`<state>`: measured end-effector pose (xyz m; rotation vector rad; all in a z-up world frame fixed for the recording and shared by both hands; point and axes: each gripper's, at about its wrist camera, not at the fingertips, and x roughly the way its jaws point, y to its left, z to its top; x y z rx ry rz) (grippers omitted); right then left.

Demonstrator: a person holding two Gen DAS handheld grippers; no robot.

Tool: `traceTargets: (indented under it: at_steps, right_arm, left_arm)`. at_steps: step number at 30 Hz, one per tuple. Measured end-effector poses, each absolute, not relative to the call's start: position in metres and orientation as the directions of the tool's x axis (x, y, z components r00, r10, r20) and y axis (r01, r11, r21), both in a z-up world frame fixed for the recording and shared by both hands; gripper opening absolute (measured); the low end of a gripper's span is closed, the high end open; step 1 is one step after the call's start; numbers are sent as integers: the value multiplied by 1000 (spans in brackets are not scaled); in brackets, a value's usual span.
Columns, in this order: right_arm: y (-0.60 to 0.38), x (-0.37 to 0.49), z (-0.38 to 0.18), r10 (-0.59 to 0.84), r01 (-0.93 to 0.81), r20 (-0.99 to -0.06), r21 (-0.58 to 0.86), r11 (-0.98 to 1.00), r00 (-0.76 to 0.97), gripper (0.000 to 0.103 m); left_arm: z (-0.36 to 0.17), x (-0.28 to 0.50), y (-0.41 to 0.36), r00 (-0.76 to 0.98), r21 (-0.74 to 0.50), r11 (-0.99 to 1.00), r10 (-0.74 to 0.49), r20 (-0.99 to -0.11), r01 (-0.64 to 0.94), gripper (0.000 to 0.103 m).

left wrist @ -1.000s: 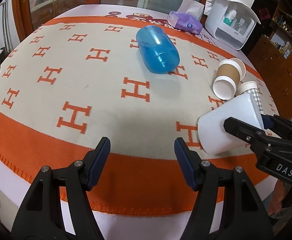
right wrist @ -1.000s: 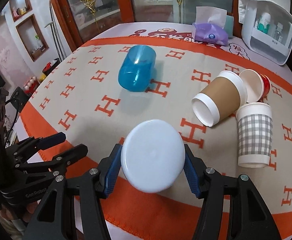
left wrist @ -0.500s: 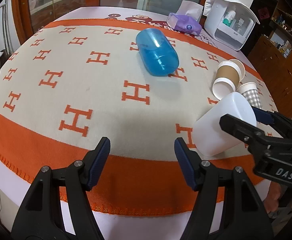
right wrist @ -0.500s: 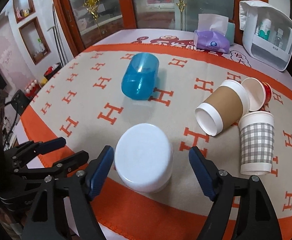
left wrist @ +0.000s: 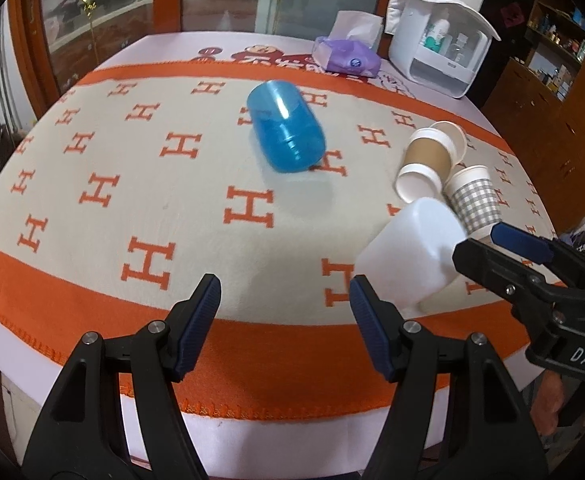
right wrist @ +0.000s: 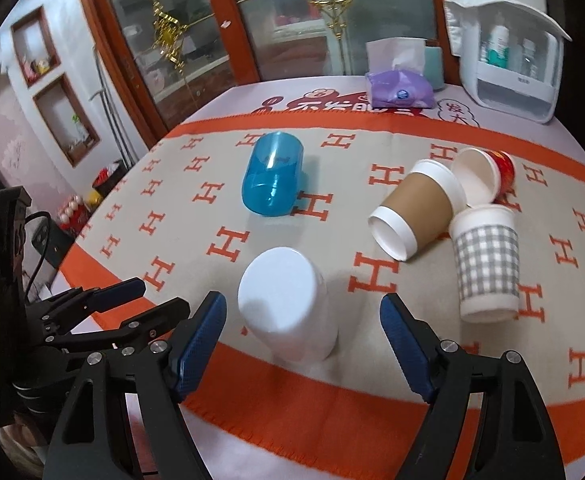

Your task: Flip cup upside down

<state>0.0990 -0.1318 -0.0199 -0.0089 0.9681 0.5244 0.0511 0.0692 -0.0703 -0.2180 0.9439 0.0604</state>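
A white plastic cup (right wrist: pixel 288 308) stands upside down on the orange-and-cream cloth, its flat base up. It also shows in the left wrist view (left wrist: pixel 408 252). My right gripper (right wrist: pixel 303 322) is open and empty, its fingers apart on either side of the cup and a little nearer than it, not touching. It appears from the side in the left wrist view (left wrist: pixel 504 250). My left gripper (left wrist: pixel 285 316) is open and empty over the cloth's orange front border, left of the cup.
A blue translucent cup (right wrist: pixel 272 178) lies on its side mid-table. A brown paper cup (right wrist: pixel 416 208) and a red cup (right wrist: pixel 488 172) lie on their sides; a grey checked cup (right wrist: pixel 486 262) stands upside down. A tissue pack (right wrist: pixel 398 88) and a white organiser (right wrist: pixel 508 56) stand at the back.
My right gripper opened and let go of the white cup, which now stands base up on the cloth, then drew back. The left gripper stayed open and barely moved.
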Motion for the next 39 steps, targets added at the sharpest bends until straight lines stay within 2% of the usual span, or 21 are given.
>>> traceTargets:
  at_steps: [22,39]
  right_arm:
    - [-195,44,49,460,-269,-728,373,888,509,84]
    - [-202,36,61,432,-254,-714,350,902,551,84]
  left_arm:
    - [4,32,24,649,-67,994,9,-761,-92,66]
    - [21,27,19,661,-57,993,22,-750,-99,66]
